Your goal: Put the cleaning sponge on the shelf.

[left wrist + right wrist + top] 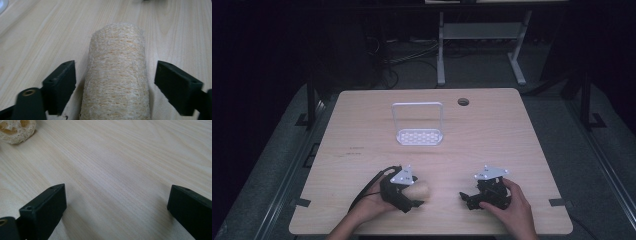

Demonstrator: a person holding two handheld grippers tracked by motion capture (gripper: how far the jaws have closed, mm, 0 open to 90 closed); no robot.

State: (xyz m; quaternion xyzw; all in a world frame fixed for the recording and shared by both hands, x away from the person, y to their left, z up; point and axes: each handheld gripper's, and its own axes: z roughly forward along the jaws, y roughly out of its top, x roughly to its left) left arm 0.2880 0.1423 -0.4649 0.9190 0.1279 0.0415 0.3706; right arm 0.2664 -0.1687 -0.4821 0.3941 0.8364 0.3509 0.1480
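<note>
Desk: we see a pale wood-grain desk [362, 145] with a round cable hole [463, 102].
Floor: grey, dim.
Behind: a white table frame [482, 35], tangled cables [399, 57].
Light: we find the room dark.

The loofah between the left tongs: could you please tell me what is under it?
The loofah lies directly on the wooden table, between the open left tongs. The strip of table beneath it is covered.

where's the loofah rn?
The loofah lies on the table at its near left, between the open jaws of the left gripper, untouched.
</note>
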